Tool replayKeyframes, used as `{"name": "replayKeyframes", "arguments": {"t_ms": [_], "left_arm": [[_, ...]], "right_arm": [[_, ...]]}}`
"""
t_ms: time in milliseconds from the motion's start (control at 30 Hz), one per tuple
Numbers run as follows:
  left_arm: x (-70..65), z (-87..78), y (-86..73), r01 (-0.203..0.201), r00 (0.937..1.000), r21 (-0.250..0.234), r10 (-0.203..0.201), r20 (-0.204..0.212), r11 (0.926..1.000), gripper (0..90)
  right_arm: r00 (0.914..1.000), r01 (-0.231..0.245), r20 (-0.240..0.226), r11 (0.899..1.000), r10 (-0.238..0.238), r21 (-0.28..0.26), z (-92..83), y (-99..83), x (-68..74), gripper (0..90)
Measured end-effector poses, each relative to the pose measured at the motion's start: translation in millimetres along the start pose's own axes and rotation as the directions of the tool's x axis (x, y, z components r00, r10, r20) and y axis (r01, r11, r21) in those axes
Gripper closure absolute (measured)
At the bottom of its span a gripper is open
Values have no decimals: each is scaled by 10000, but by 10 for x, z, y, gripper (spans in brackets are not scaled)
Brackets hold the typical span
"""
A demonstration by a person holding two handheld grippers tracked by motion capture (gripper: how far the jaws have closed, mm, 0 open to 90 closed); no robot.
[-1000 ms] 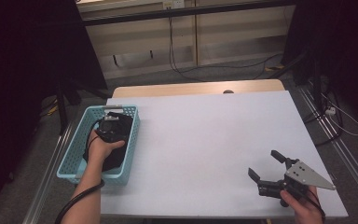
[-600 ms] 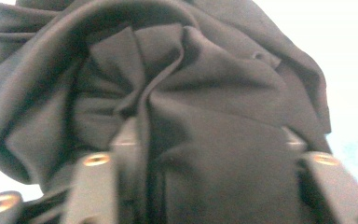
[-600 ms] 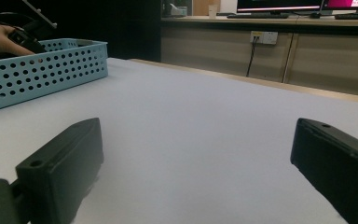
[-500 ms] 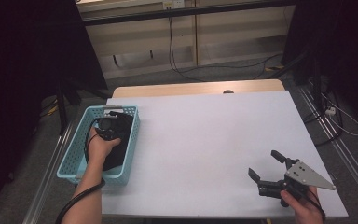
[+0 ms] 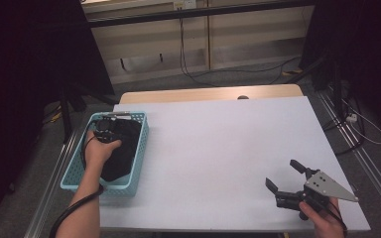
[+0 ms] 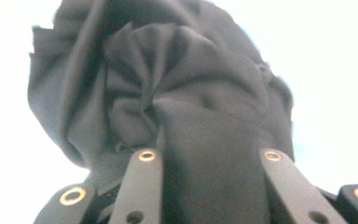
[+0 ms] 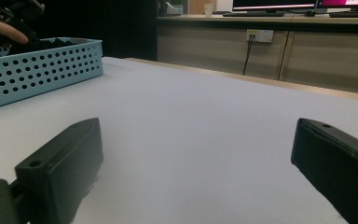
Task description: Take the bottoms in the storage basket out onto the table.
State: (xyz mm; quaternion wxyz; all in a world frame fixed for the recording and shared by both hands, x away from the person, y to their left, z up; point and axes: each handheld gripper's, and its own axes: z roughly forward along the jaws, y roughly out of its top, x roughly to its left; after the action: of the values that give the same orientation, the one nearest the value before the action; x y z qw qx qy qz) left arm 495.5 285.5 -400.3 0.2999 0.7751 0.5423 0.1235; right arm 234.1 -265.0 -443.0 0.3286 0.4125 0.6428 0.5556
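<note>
A black cloth point(image 5: 121, 153) lies bunched in the light blue perforated basket point(image 5: 74, 173) at the table's left. My left gripper point(image 5: 106, 130) reaches down into the basket, held by a hand over the cloth. In the left gripper view its jaws have just been closing and now pinch a gathered fold of the dark cloth point(image 6: 182, 93) between them, at the left gripper point(image 6: 209, 156). My right gripper point(image 5: 282, 173) rests near the table's front right corner with jaws wide apart and nothing between them; the right gripper point(image 7: 196, 154) faces bare tabletop.
The white table top point(image 5: 218, 144) stretches between the basket and the right gripper. The blue basket point(image 7: 42, 65) shows far left in the right gripper view. Wooden cabinets and cables stand beyond the table's far edge.
My left hand has lifted a little inside the basket, with the cloth gathered under it. The right gripper has stayed where it was.
</note>
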Motion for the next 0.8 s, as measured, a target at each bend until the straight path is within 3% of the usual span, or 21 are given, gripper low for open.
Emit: {"name": "replayKeyframes", "arguments": {"t_ms": [200, 300, 400, 500, 600, 700, 800], "left_arm": [[61, -431, 243, 66, 9982, -924, -10, 607, 9957, 732], [22, -629, 381, -117, 9979, -1426, 206, 608, 9897, 732], [-62, -792, 512, -424, 9964, -1985, 561, 638, 9792, 732], [-175, -948, 636, -653, 9923, -2597, 902, 852, 9635, 732], [-335, -1087, 774, -1181, 9830, -3051, 1547, 985, 9450, 732], [-540, -1195, 906, -1574, 9707, -3474, 2096, 1179, 9244, 731], [-774, -1273, 1008, -1812, 9521, -3942, 2610, 1590, 9010, 731]], "right_arm": [[10000, 47, -29, 10000, -47, -26, -3, 4, -3, 14], [10000, 15, -34, 10000, -15, -47, 1, 8, 2, 13], [10000, 32, -70, 10000, -32, -39, 8, 9, 6, 13], [9999, 42, -110, 10000, -43, -41, 12, 9, 10, 14], [9999, 54, -123, 10000, -54, -36, 15, 10, 9, 14], [9999, 71, -122, 10000, -71, -26, 20, 11, 12, 14], [9998, 72, -158, 10000, -72, -29, 24, 13, 18, 13]]}}
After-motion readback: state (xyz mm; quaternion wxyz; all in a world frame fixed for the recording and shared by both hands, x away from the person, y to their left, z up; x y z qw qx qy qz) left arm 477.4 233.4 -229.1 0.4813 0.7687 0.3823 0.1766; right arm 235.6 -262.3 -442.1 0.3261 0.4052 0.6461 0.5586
